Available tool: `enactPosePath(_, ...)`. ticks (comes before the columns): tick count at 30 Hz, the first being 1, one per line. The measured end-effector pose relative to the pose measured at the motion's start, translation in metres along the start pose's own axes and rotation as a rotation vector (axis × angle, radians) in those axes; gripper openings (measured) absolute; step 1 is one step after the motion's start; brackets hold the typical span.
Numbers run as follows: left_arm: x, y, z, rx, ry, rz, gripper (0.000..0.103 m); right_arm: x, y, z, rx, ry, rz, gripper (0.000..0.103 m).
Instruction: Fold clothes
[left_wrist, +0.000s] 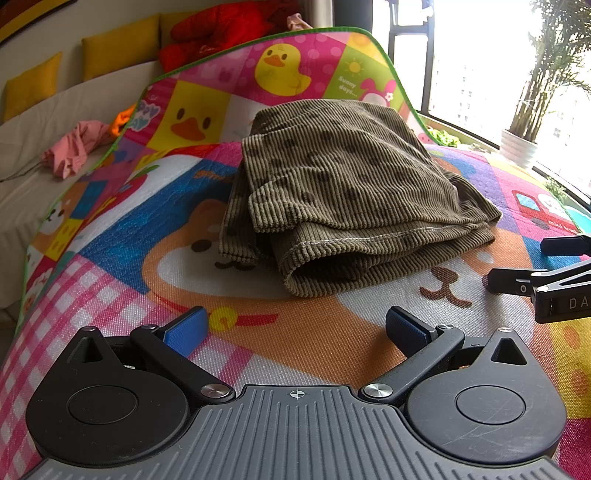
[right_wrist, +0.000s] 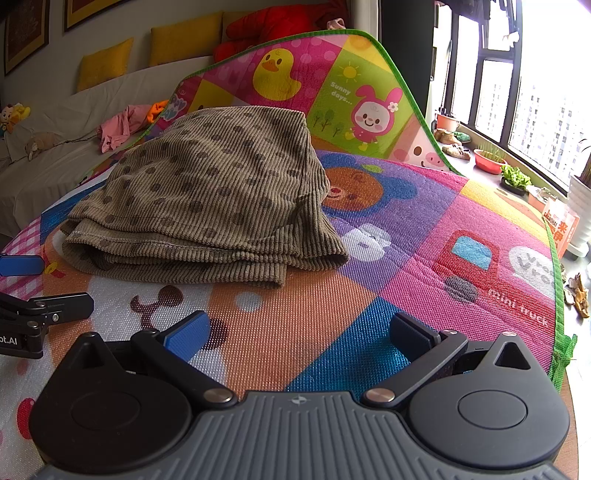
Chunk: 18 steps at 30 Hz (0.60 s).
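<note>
Partly cropped right tongs (left_wrist: 517, 266) beside garment (left_wrist: 343, 192)

You had "Sunny days..." on the play mat's (right_wrist: 480, 229) green square, "mini truck" under its red truck, "DA" on the right gripper (left_wrist: 517, 266), "pt.AI" on the left gripper (right_wrist: 48, 284).

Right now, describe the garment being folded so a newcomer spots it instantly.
Start at the colourful cartoon play mat spread over the table. At its centre lies the olive-brown ribbed corduroy garment with darker spots, folded into a thick stack. The only other clothes, pink and orange ones, lie crumpled off the mat on the white sofa.
</note>
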<state>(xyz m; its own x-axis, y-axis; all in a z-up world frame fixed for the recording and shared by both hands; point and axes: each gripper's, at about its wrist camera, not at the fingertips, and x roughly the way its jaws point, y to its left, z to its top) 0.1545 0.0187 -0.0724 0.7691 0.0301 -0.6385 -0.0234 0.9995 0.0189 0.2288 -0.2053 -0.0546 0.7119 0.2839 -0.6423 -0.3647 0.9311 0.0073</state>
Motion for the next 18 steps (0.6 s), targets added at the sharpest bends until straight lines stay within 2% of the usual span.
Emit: enactPosePath(18, 0.0006, 0.0010, 0.0006, -0.004, 0.001, -0.004, 0.103, -0.0001, -0.0003, 0.0002, -0.001, 0.000, 0.000, 0.103)
